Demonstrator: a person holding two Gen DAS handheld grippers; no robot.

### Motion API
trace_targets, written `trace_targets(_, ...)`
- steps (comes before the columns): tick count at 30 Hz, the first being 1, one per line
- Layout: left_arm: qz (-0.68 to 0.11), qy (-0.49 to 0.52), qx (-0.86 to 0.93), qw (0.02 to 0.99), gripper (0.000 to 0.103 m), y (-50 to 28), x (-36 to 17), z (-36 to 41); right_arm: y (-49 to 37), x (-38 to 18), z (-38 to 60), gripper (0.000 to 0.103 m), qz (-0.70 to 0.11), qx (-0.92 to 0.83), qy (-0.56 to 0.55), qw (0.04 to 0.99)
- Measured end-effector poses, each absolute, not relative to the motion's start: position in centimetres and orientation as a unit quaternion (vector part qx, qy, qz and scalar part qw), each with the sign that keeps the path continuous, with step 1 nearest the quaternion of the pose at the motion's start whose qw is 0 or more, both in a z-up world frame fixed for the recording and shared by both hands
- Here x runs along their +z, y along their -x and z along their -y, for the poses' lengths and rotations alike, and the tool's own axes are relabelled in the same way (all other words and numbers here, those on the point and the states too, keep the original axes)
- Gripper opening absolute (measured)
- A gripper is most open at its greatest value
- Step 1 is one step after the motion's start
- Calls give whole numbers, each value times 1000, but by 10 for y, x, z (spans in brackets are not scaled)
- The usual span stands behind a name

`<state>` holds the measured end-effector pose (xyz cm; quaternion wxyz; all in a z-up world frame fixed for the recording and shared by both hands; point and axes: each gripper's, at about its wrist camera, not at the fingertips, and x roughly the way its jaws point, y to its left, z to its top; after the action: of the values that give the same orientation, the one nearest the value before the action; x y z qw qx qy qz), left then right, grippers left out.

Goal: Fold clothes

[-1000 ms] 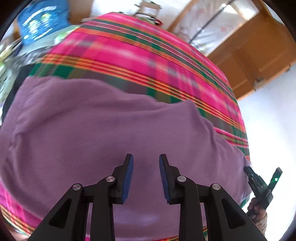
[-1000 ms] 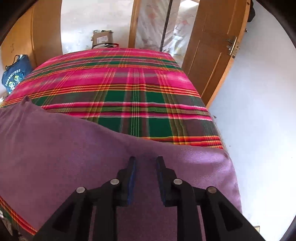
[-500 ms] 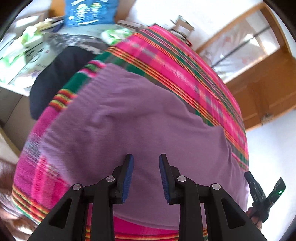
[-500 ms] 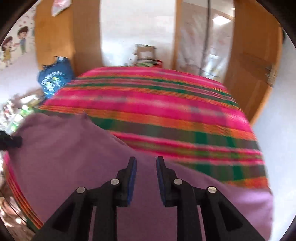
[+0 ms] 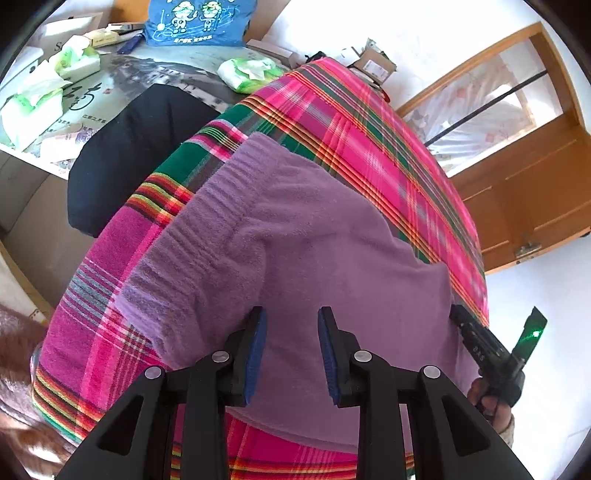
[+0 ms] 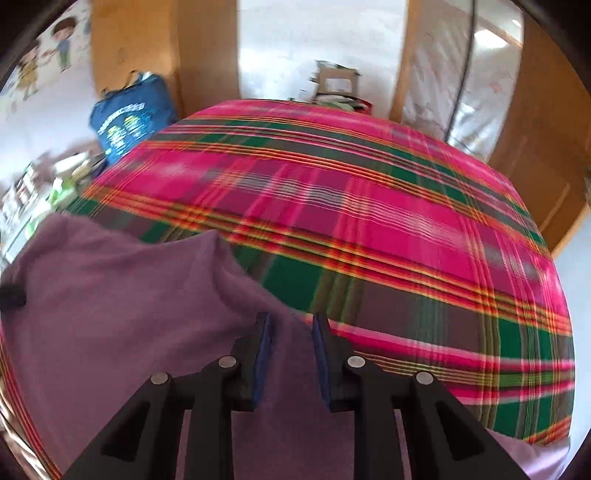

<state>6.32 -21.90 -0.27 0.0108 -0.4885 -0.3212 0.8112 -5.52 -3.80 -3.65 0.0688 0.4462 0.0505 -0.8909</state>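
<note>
A purple fleece garment (image 5: 303, 236) lies spread on the near part of a bed with a pink, green and orange plaid cover (image 5: 373, 140). Its ribbed band runs along the left end. My left gripper (image 5: 291, 325) hovers over the garment's near part, open, with nothing between its blue pads. In the right wrist view the garment (image 6: 122, 314) fills the lower left and the plaid cover (image 6: 369, 229) the rest. My right gripper (image 6: 290, 328) hangs over the garment's far edge; its jaws are opening and the pads press on nothing. The left wrist view also shows the right gripper (image 5: 491, 354), held in a hand, at the garment's right end.
A black cushion (image 5: 122, 155) lies left of the bed, beside a table (image 5: 110, 92) strewn with tissue packs. A blue bag (image 5: 199, 22) stands behind the table, and a cardboard box (image 5: 373, 62) sits past the bed's far end. A wooden door (image 5: 535, 192) is to the right.
The left gripper has swung towards the garment's left, ribbed end, bringing the table and cushion into view. The right gripper has moved left along the garment's far edge, and its jaws stand slightly wider.
</note>
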Motion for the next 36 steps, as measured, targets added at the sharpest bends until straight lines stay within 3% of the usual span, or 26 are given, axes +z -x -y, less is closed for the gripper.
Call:
trace_targets(11, 357, 458, 814, -6, 30, -80, 3, 250, 29, -8, 29, 26, -10, -912, -410, 23)
trace_targets(15, 352, 455, 818, -6, 30, -81, 7, 250, 9, 6, 46, 26, -14, -921, -384, 67)
trace_targets(19, 355, 453, 818, -4, 30, -83, 7, 251, 9, -11, 66, 26, -51, -909, -405, 81)
trace_targets(28, 353, 448, 821, -23, 30, -89, 12, 258, 6, -20, 60, 26, -27, -903, -426, 59)
trace_targets(36, 337, 454, 824, -38, 29, -89, 10, 254, -10, -16, 102, 26, -57, -895, -417, 145)
